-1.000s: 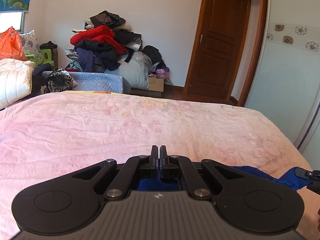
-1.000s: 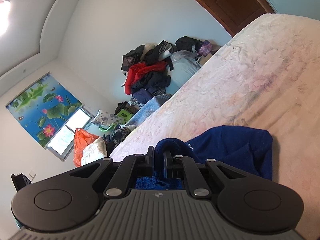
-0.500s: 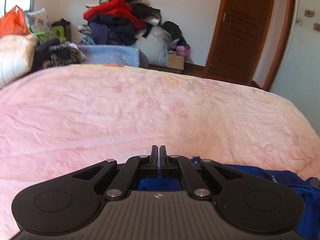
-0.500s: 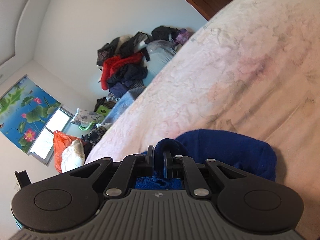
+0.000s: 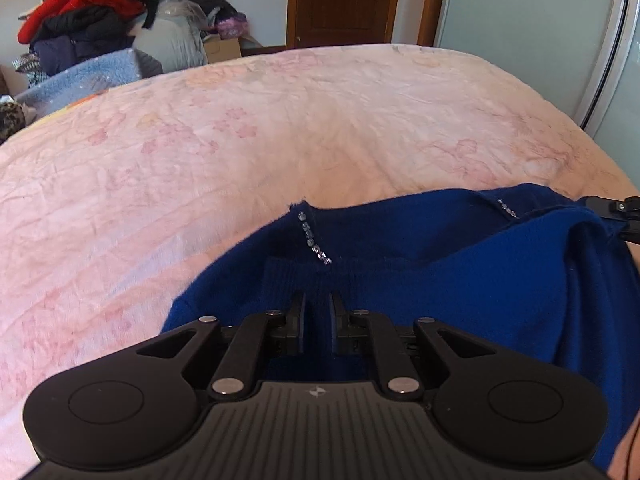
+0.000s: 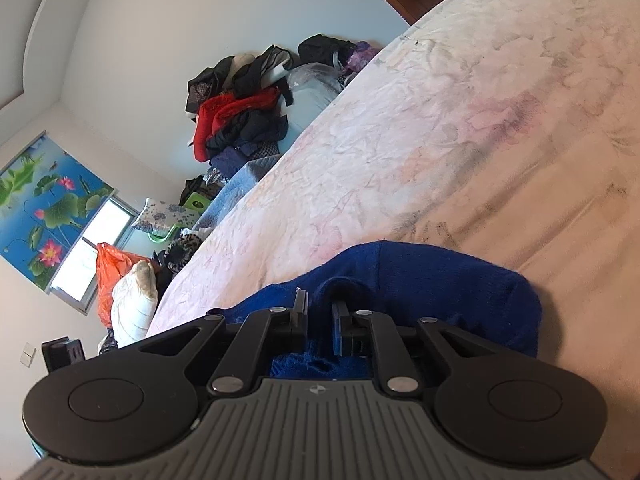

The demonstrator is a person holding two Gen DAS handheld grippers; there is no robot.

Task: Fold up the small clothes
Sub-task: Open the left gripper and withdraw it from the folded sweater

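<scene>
A small dark blue knit garment (image 5: 460, 276) with rows of small silver studs lies bunched on the pink floral bed sheet (image 5: 240, 152). My left gripper (image 5: 317, 304) has its jaws a little apart with the blue ribbed edge between them. My right gripper (image 6: 320, 312) also has a narrow gap, with a fold of the same garment (image 6: 432, 284) between its fingers. The right gripper's tip shows at the right edge of the left wrist view (image 5: 616, 208).
A heap of red and dark clothes (image 5: 80, 12) is piled beyond the bed's far side, also in the right wrist view (image 6: 240, 116). A brown door (image 5: 340, 0) and a pale wardrobe panel (image 5: 520, 20) stand behind. A white pillow (image 6: 132, 308) and orange bag (image 6: 112, 268) lie by the window.
Both grippers have tilted down toward the bed with the garment, which now spreads out ahead of the left gripper. Both jaws, shut before, have parted slightly on the cloth.
</scene>
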